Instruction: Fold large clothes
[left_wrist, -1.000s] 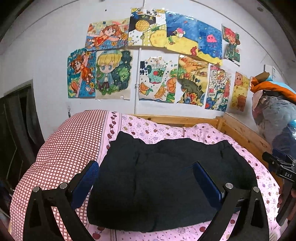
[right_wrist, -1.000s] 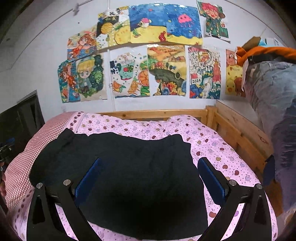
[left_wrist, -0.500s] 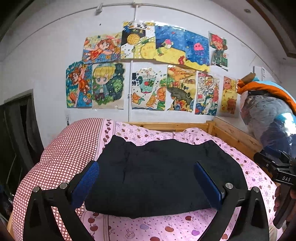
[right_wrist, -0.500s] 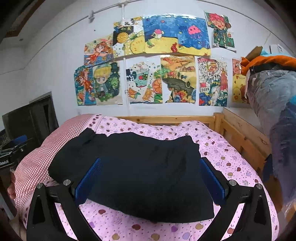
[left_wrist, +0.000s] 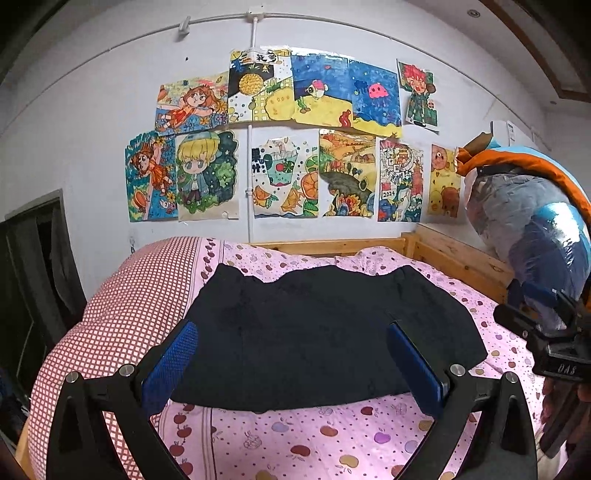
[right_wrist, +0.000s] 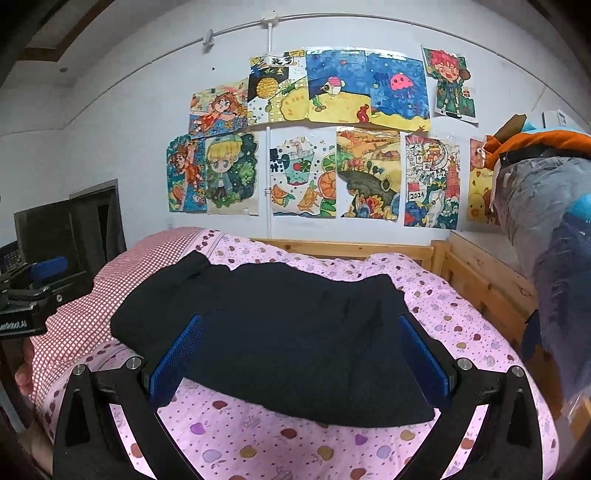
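Note:
A black garment (left_wrist: 317, 332) lies folded into a wide rectangle on the pink fruit-print bed cover (left_wrist: 295, 443). It also shows in the right wrist view (right_wrist: 288, 332). My left gripper (left_wrist: 295, 362) is open and empty, held back from and above the garment's near edge. My right gripper (right_wrist: 301, 354) is open and empty too, also short of the garment. The right gripper's body shows at the right edge of the left wrist view (left_wrist: 554, 354). The left gripper's body shows at the left edge of the right wrist view (right_wrist: 26, 306).
A red-checked pillow (left_wrist: 122, 306) lies left of the garment. A wooden bed frame (left_wrist: 461, 258) runs along the back and right. A bagged bundle of clothes (left_wrist: 535, 236) hangs at the right. Children's drawings (left_wrist: 295, 147) cover the wall. Dark furniture (right_wrist: 74, 232) stands at left.
Both grippers have pulled back and up from the garment, which now looks smaller and farther. More pink cover shows in front of it. Both grippers stay open.

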